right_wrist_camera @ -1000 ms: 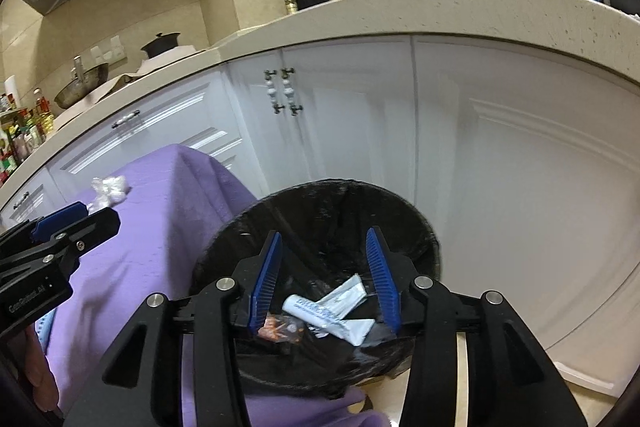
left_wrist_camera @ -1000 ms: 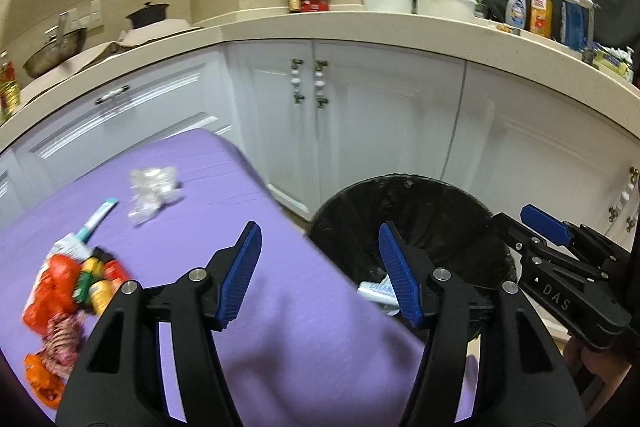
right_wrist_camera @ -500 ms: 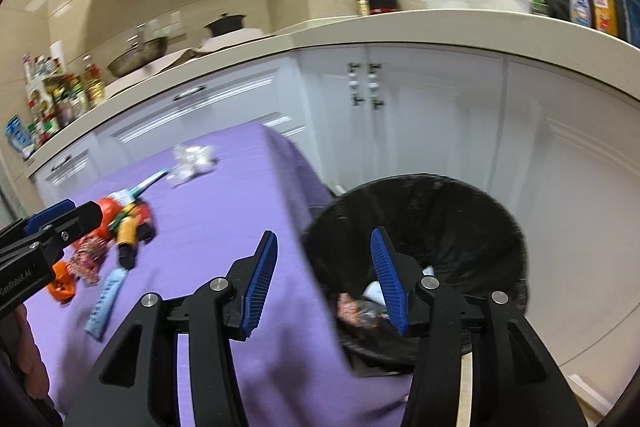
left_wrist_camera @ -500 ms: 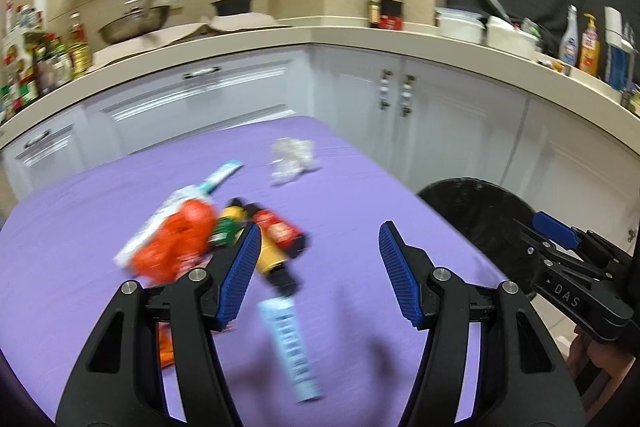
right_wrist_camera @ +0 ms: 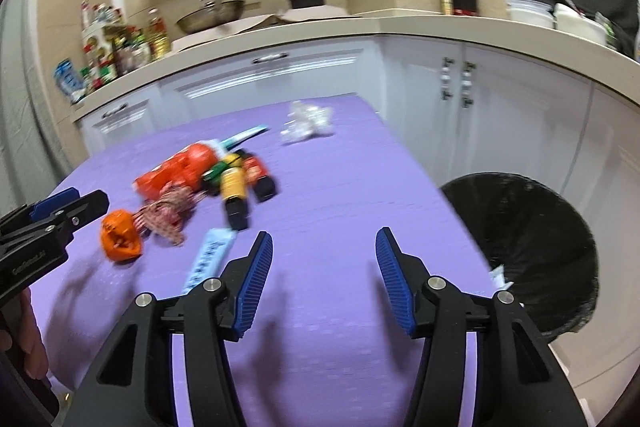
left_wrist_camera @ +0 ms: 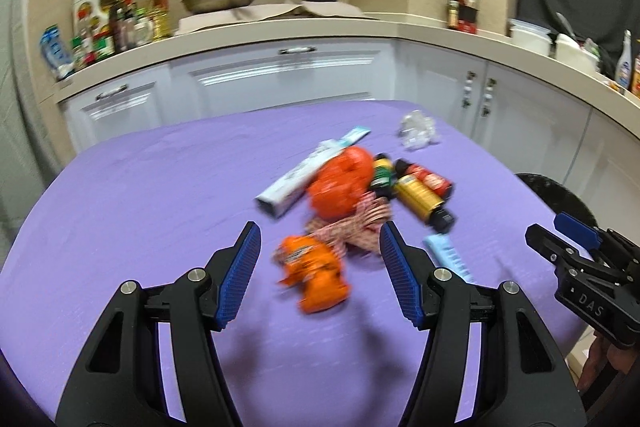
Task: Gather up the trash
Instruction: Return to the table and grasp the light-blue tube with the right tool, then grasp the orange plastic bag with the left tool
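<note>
Right wrist view, bin (right_wrist_camera: 532, 227) beside purple table (right_wrist_camera: 340, 187), trash pile (right_wrist_camera: 200, 187) left

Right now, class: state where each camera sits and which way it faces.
Left wrist: on the left gripper, angled down at the orange crumpled wrapper; right gripper at right.
Right wrist: on the right gripper, jaws opening, empty, over the purple tablecloth; left gripper at left.
Both show the black-lined bin.
</note>
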Tool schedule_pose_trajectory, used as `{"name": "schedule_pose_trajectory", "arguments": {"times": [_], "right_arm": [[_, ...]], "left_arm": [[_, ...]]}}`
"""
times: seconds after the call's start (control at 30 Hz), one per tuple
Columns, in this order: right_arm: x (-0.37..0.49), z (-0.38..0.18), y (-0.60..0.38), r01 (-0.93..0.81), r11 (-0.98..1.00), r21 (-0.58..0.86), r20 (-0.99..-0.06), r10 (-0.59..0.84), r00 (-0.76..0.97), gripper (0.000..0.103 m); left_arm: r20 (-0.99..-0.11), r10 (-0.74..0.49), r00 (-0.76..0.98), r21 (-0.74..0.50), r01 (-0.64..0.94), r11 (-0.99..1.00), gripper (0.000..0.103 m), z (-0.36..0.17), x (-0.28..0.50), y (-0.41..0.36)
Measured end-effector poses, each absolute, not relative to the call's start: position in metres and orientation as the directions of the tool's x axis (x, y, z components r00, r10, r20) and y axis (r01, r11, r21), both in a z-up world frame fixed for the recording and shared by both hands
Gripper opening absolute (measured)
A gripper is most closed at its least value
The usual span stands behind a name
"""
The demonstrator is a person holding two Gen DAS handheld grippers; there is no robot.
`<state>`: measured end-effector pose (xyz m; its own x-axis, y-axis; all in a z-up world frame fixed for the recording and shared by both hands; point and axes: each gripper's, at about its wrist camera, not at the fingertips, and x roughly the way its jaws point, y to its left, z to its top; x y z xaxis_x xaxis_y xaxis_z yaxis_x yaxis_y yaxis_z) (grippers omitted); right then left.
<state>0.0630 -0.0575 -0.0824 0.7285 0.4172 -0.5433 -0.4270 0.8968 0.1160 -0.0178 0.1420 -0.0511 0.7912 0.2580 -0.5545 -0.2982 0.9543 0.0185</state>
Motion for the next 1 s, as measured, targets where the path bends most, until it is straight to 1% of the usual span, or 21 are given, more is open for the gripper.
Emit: {"name": "schedule_pose_trajectory", "arguments": {"times": [0.23, 0.43, 0.5, 0.6, 0.73, 0.8, 1.0], "right_arm": [[0.051, -0.086, -0.021, -0.502, 0.859, 0.098, -0.556, 0.466, 0.689, 0.054], [0.048, -0.095, 0.003, -0.547, 0.833, 0.082, -0.585, 0.484, 0.651, 0.054], [0.049, -0.099, 0.008, -0.555, 0.828, 0.078, -0.598, 0.484, 0.639, 0.049], [0.050, -0.105, 0.012, -0.561, 0.825, 0.076, -0.620, 0.479, 0.621, 0.039], [0.050, -0.105, 0.010, -0.560, 0.825, 0.071, -0.617, 0.477, 0.625, 0.021], [0.050, -0.105, 0.009, -0.559, 0.826, 0.068, -0.618, 0.475, 0.627, 0.019], [0.051, -0.104, 0.001, -0.548, 0.833, 0.070, -0.615, 0.469, 0.634, 0.019]], "left_arm": [[-0.556, 0.298, 0.776, 0.027, -0.342, 0.939, 0.060, -0.059, -0.038, 0.163], [-0.566, 0.303, 0.767, 0.006, -0.364, 0.931, 0.060, -0.065, -0.043, 0.176], [-0.568, 0.302, 0.765, 0.000, -0.367, 0.930, 0.061, -0.066, -0.044, 0.179], [-0.572, 0.296, 0.765, -0.005, -0.364, 0.931, 0.061, -0.068, -0.046, 0.181], [-0.576, 0.275, 0.770, -0.019, -0.349, 0.937, 0.062, -0.069, -0.046, 0.178], [-0.573, 0.266, 0.776, -0.025, -0.340, 0.940, 0.070, -0.069, -0.044, 0.174], [-0.566, 0.250, 0.785, -0.010, -0.309, 0.951, 0.071, -0.069, -0.035, 0.159]]}}
